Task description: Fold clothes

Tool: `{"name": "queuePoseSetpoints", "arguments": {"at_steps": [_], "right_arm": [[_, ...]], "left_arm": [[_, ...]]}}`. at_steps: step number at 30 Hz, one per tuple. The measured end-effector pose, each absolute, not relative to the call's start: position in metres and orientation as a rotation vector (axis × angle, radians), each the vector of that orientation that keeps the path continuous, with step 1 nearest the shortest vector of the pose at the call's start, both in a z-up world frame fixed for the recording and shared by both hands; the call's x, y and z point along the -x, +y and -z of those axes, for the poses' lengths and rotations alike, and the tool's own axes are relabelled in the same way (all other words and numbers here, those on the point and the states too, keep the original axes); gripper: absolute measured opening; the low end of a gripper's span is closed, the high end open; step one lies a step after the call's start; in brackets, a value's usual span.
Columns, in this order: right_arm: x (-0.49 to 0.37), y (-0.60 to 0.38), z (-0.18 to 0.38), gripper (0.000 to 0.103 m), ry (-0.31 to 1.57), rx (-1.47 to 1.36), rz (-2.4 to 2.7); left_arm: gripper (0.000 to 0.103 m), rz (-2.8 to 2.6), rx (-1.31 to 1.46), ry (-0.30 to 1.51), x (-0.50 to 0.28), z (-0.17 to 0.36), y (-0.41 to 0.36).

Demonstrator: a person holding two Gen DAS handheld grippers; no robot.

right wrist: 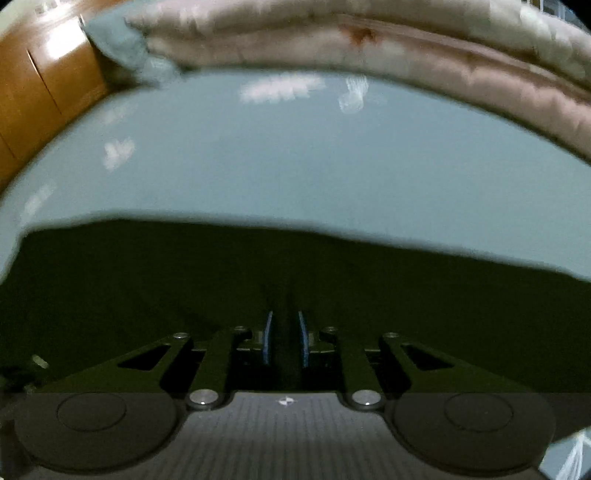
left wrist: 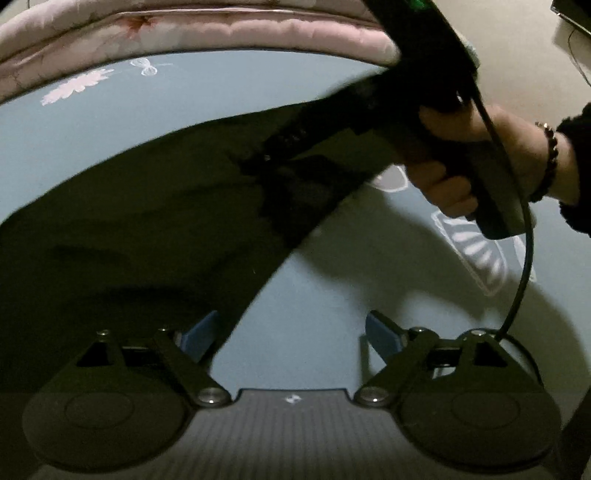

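Dark green garment (right wrist: 295, 277) lies spread on the blue-grey bed sheet (right wrist: 295, 158), w/ one part lifted off it. Right gripper (right wrist: 284, 339): fingers nearly closed, pinching a fold of the garment between the blue pads (right wrist: 266, 338). Left gripper (left wrist: 291, 336): fingers wide apart, holding nothing, left pad at the garment's edge, over bare sheet. Person's hand (left wrist: 461, 158) w/ beaded bracelet (left wrist: 548, 162) grips the right gripper's handle. Pink quilt (left wrist: 184, 29) bunched along the sheet's far side.
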State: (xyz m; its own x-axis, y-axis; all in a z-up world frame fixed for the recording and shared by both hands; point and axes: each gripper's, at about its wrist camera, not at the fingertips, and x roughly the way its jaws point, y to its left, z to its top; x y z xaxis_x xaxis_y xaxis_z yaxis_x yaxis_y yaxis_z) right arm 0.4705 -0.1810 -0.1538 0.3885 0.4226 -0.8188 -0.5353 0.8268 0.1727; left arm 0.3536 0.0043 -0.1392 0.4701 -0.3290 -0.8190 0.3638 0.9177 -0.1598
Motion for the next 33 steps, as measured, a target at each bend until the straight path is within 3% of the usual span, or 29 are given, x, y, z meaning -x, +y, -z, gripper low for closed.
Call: {"name": "queuePoseSetpoints", "arguments": {"at_steps": [5,7,9,14,21,25,30,33], "right_arm": [[-0.457,-0.194,0.147,0.02,0.996,0.14,-0.607],[-0.451,-0.199,0.144,0.029,0.995,0.145,-0.605],[-0.446,-0.204,0.141,0.032,0.993,0.15,-0.603],[-0.433,-0.212,0.145,0.034,1.016,0.174,-0.592],[-0.42,-0.258,0.139,0.037,1.071,0.057,-0.533],[-0.432,-0.266,0.124,0.048,0.966,0.052,-0.47],[-0.452,-0.283,0.145,0.045,1.004,0.014,-0.35],[-0.438,-0.295,0.144,0.045,1.01,0.02,-0.355]], "left_arm": [[0.087,0.459,-0.065,0.958,-0.353,0.131,0.006],[0.087,0.472,-0.075,0.944,-0.353,0.128,0.007],[0.087,0.486,-0.086,0.929,-0.353,0.125,0.007],[0.087,0.503,-0.132,0.892,-0.375,0.131,-0.005],[0.092,0.565,-0.274,0.977,-0.375,0.147,-0.029],[0.092,0.615,-0.285,0.89,-0.383,0.132,-0.037],[0.092,0.628,-0.251,0.861,-0.399,0.136,-0.054],[0.092,0.65,-0.17,0.961,-0.405,0.154,-0.056]]}}
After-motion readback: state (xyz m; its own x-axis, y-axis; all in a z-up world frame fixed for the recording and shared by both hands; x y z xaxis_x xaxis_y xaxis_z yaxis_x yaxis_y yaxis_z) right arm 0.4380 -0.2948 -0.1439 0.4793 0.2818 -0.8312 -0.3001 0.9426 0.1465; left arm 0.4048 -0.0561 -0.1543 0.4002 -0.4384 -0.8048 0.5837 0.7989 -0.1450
